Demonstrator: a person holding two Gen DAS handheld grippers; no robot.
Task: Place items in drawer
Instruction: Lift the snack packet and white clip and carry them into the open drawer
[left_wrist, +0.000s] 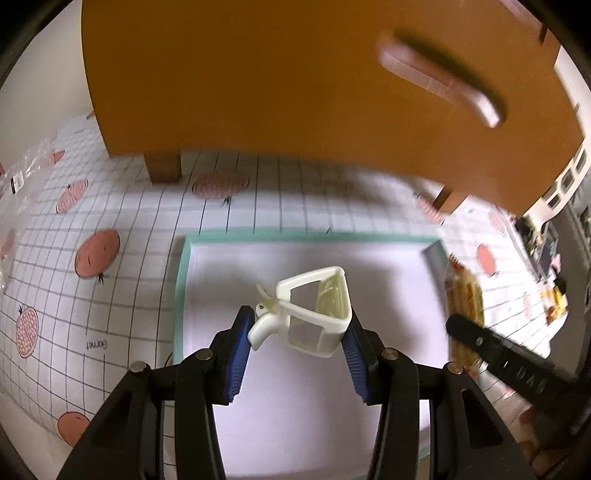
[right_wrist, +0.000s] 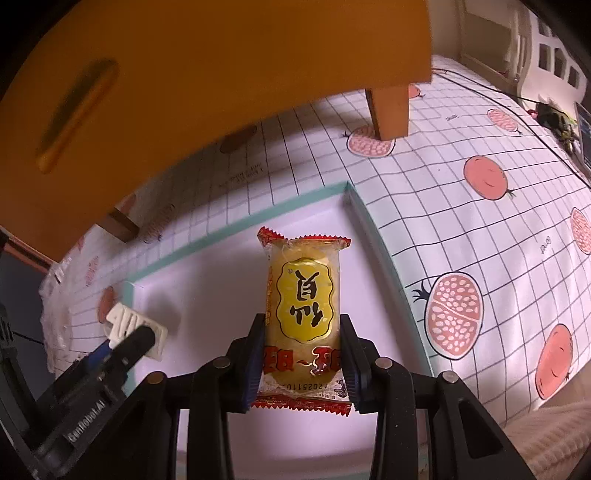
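Above white tray (left_wrist: 192, 295), left hand-held gripper (left_wrist: 297, 332) clamping hair clip (left_wrist: 314, 310), right hand-held gripper (right_wrist: 303, 354) gripping snack pkt (right_wrist: 303, 306).

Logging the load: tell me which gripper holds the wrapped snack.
The right gripper is shut on the yellow snack packet with red crimped ends. The left gripper instead clamps a cream plastic hair clip, both above the white tray.

Tray (left_wrist: 180, 280): on the tablecloth (left_wrist: 110, 295), below both grippers.
Drawer unit (left_wrist: 277, 74): at 12 o'clock, behind the tray.
Hair clip (left_wrist: 314, 314): over the tray.
Snack packet (right_wrist: 304, 314): at 3 o'clock of the clip.
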